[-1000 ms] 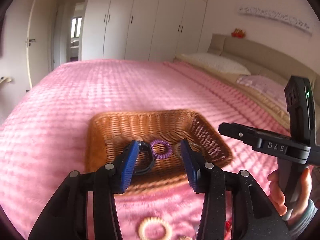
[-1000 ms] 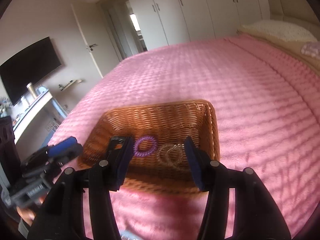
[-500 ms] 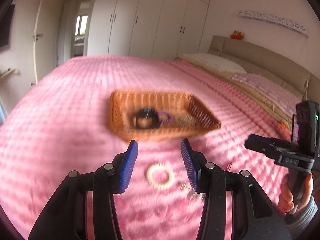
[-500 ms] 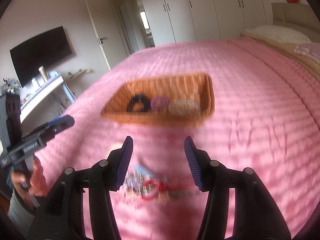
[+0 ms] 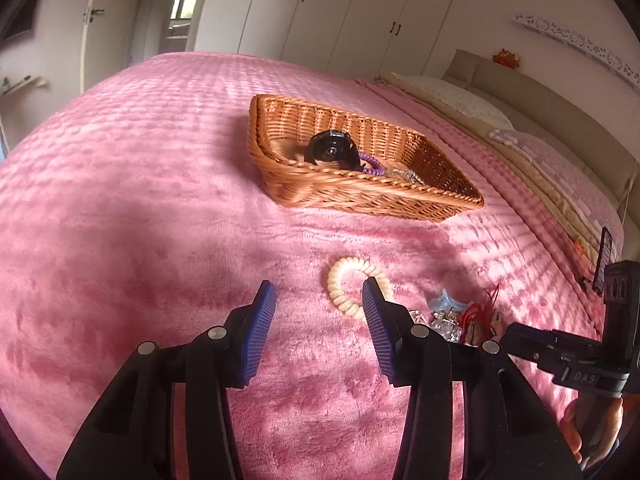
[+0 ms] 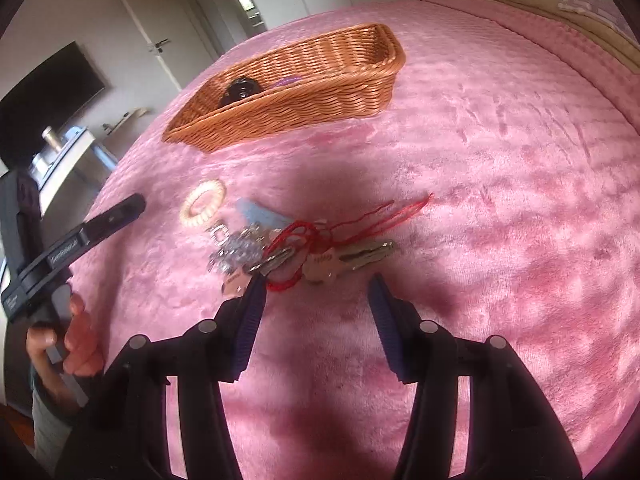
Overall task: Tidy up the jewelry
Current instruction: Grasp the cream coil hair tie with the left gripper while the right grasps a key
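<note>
Currently hovering | left gripper (image 5: 319,300) wide, empty, nearing cream coil tie (image 5: 357,285) | right gripper (image 6: 316,286) wide over keys (image 6: 320,258) | risk: red cord (image 6: 372,220) snagging, dragging neighbours.

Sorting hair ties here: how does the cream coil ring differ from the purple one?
The cream coil ring lies on the pink blanket, outside the wicker basket; the purple coil ring sits inside it, beside a black watch. The cream one shows whole; the purple is half hidden by the basket wall. Both are spiral coils.
</note>
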Action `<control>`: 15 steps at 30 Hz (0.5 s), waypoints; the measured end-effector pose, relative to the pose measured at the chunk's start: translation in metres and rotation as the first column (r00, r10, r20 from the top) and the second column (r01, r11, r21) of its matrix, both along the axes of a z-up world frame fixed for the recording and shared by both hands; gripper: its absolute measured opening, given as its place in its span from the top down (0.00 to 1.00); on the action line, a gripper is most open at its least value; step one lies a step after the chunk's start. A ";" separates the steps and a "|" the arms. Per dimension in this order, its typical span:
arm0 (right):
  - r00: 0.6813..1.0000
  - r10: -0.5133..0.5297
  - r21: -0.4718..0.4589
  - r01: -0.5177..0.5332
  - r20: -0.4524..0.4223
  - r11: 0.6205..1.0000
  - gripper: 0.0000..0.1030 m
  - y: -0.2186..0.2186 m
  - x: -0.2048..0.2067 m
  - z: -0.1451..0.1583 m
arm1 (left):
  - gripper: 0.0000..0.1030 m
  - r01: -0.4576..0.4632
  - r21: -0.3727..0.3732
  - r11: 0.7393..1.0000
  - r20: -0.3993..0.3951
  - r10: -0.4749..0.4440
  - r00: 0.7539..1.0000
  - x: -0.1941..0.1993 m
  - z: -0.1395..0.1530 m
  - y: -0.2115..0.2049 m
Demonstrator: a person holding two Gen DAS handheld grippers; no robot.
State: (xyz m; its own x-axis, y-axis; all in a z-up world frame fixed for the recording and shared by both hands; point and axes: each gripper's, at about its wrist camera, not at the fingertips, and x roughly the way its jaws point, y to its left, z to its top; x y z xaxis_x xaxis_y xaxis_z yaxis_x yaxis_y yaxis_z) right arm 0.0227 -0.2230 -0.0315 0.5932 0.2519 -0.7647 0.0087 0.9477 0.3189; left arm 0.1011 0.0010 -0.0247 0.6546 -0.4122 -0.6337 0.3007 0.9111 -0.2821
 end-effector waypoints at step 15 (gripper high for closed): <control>0.993 -0.117 -0.060 0.116 -0.004 0.991 0.73 -0.038 -0.007 -0.002 | 0.57 0.064 0.067 0.996 -0.039 -0.061 0.997 0.005 -0.007 -0.021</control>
State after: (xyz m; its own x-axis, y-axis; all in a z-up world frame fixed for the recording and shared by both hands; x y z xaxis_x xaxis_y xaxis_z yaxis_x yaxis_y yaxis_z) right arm 0.0155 -0.2615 -0.0331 0.6101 0.1351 -0.7807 0.1223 0.9575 0.2612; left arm 0.1063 -0.0205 -0.0315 0.6046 -0.4068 -0.6848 0.3483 0.9082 -0.2320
